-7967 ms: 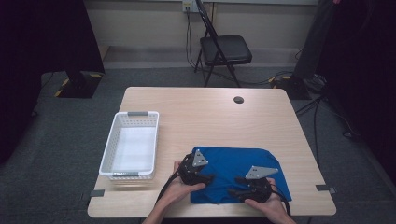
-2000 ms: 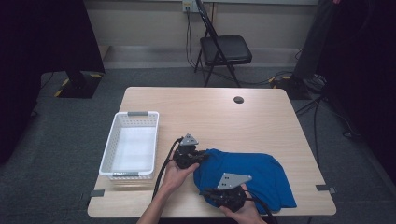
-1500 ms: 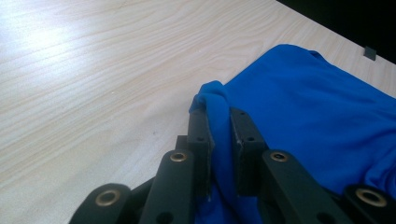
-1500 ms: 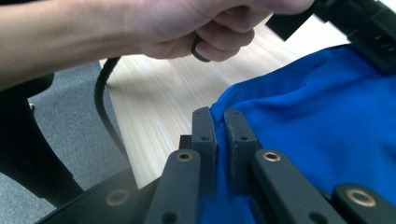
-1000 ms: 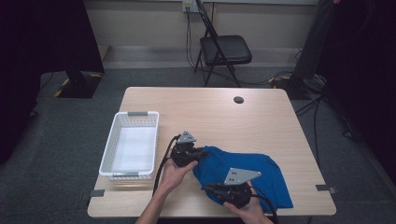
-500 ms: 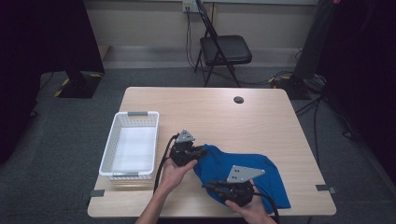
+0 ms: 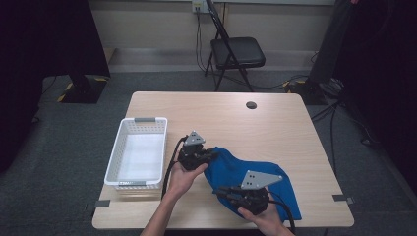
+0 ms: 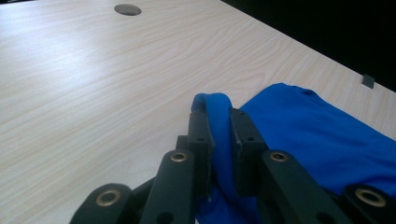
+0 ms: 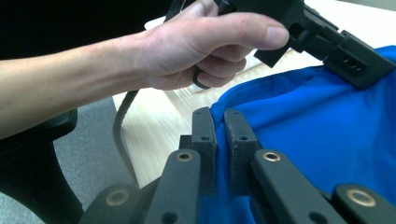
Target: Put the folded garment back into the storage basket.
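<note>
Two grips are set on the blue cloth (image 7: 255, 172), which lies toward the near right corner of the table (image 7: 275, 123). Our left gripper (image 8: 219, 135) is clenched on the cloth's upper left edge, our right gripper (image 9: 219, 135) on its near left edge. We judge this the fold step, or a lift toward the white basket (image 7: 129, 167) at the near left edge. Next we must raise both hands together, keeping the fabric taut and clamped.

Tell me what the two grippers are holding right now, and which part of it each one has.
Both hold the blue cloth. The left gripper pinches a raised fold at its edge, the right gripper pinches another edge nearer the person.
</note>
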`<act>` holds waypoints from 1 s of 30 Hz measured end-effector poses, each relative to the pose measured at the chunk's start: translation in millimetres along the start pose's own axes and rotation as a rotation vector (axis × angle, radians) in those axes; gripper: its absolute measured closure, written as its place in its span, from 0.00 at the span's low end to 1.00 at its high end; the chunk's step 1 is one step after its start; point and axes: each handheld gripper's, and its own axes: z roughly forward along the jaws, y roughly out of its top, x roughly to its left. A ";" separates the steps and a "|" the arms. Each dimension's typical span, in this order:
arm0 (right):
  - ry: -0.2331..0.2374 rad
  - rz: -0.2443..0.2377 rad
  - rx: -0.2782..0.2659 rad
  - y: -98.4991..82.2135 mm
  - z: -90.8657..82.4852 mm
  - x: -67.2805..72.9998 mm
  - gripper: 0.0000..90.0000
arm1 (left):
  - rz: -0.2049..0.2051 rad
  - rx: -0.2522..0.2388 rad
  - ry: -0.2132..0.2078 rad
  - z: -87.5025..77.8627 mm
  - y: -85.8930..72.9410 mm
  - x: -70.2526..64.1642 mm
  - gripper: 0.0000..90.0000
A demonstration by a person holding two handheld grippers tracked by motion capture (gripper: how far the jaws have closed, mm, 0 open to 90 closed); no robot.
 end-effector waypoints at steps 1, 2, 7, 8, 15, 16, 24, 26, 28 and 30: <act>-0.001 -0.002 -0.003 1.6 -0.5 0.1 0.94 | 0.002 0.002 0.000 -0.2 1.0 -0.1 0.90; 0.001 -0.005 -0.006 3.3 -0.7 0.4 0.94 | 0.007 0.003 -0.003 -0.5 1.9 -0.1 0.90; 0.008 -0.026 -0.007 9.5 3.3 2.1 0.94 | 0.009 0.012 -0.003 0.7 3.1 0.1 0.90; 0.010 -0.025 -0.009 10.2 4.1 2.0 0.94 | 0.009 0.012 -0.003 0.7 3.1 0.1 0.90; 0.011 -0.026 -0.043 18.5 0.8 2.1 0.94 | 0.006 0.010 0.012 -5.5 4.3 1.0 0.90; 0.012 -0.026 -0.043 19.8 0.5 2.6 0.94 | 0.007 0.012 0.013 -6.6 5.1 0.6 0.90; 0.017 -0.043 -0.050 28.2 2.9 8.3 0.94 | 0.026 0.017 0.032 -17.1 15.6 -0.8 0.90; 0.020 -0.044 -0.050 29.1 5.3 9.4 0.94 | 0.032 0.021 0.036 -19.9 17.8 0.0 0.90; 0.025 -0.041 -0.059 30.2 6.4 9.6 0.94 | 0.032 0.021 0.040 -23.3 19.4 1.4 0.90; 0.028 -0.037 -0.062 31.5 7.5 9.6 0.94 | 0.030 0.015 0.046 -25.7 20.3 2.6 0.90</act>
